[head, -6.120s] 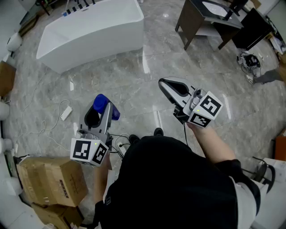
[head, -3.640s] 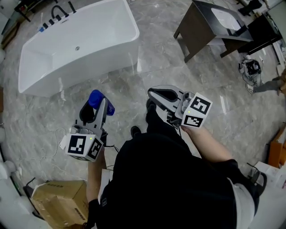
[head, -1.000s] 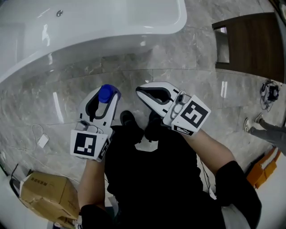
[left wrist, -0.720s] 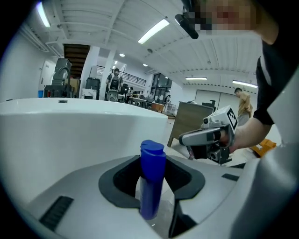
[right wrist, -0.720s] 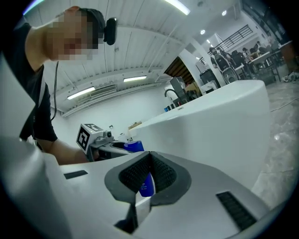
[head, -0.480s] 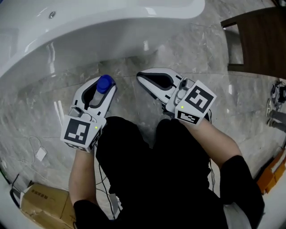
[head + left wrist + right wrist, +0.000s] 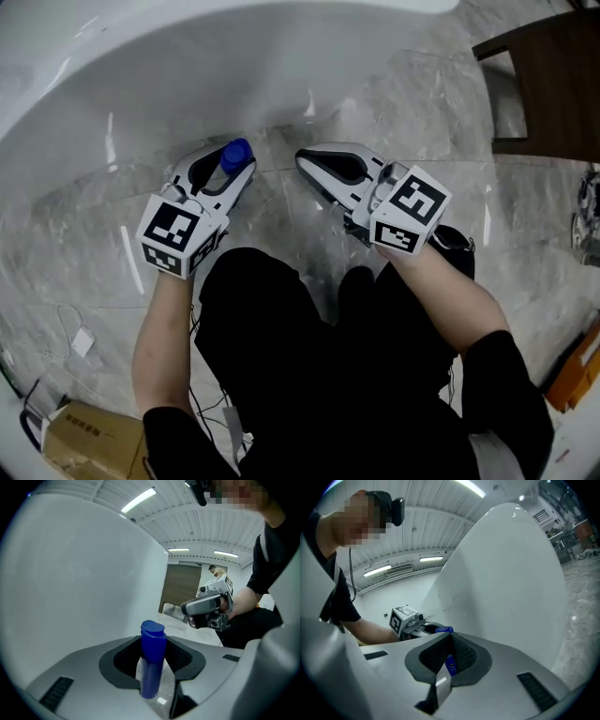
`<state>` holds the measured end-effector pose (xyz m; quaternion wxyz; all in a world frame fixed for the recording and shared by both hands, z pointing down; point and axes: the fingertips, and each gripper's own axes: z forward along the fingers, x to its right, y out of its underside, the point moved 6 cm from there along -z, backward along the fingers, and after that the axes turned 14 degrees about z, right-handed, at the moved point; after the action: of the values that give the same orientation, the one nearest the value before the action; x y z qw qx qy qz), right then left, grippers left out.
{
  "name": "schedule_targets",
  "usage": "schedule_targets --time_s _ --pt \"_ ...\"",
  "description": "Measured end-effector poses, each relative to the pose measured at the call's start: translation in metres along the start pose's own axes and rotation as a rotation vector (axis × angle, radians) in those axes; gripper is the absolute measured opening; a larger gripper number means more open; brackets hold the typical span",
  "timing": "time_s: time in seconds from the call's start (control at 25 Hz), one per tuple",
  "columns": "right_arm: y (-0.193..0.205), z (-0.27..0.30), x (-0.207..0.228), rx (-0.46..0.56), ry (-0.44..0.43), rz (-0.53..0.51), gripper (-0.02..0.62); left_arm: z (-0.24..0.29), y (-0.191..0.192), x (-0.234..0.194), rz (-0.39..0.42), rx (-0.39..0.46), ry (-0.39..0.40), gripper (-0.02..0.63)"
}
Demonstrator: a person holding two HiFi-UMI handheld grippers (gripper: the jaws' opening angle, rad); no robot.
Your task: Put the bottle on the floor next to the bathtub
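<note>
A cardboard box [image 7: 86, 448] sits on the grey marble floor [image 7: 66, 253] at the lower left edge of the head view. Beside it, the left gripper [image 7: 225, 176] is low down, just beside the white outer wall of the bathtub [image 7: 234, 66]. Its black pads are closed on the blue bottle [image 7: 152, 663]. The bottle stands upright between them, cap up, close to the tub's side. Whether its base touches the floor cannot be told. To the right and apart from it, the right gripper [image 7: 314, 164] points toward the same tub wall. Its jaws are together at the tips with nothing between them. A dark wooden cabinet [image 7: 553, 94] stands on the floor at the upper right edge.
</note>
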<state>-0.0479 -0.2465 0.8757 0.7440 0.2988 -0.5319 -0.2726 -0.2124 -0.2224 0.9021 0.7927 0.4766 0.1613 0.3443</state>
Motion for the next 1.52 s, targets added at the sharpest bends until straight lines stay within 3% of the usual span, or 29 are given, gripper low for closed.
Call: schedule_targets --time_s 0.28,0.4,0.64,0.92,1.08,1.52 --pt "0.016 -0.007 -0.006 -0.078 -0.019 -0.068 0.028 0.033 0.037 0.004 -0.045 -0.009 0.037 0.16" --pt "0.019 -0.013 -0.001 -0.098 -0.007 -0.095 0.028 0.049 0.048 0.006 -0.003 -0.057 0.053 0.16" --pt "0.024 -0.017 0.005 -0.092 0.004 -0.02 0.028 0.089 0.072 0.011 0.052 -0.159 0.124 0.161" --pt "0.028 -0.023 0.006 -0.119 0.004 -0.033 0.028 0.134 0.101 0.019 0.028 -0.206 0.141 0.158" --pt "0.035 -0.023 0.005 -0.136 -0.004 -0.023 0.028 0.157 0.117 0.019 0.064 -0.255 0.138 0.158" --pt "0.037 -0.033 0.002 -0.122 -0.035 0.029 0.029 0.161 0.138 0.018 0.112 -0.299 0.122 0.16"
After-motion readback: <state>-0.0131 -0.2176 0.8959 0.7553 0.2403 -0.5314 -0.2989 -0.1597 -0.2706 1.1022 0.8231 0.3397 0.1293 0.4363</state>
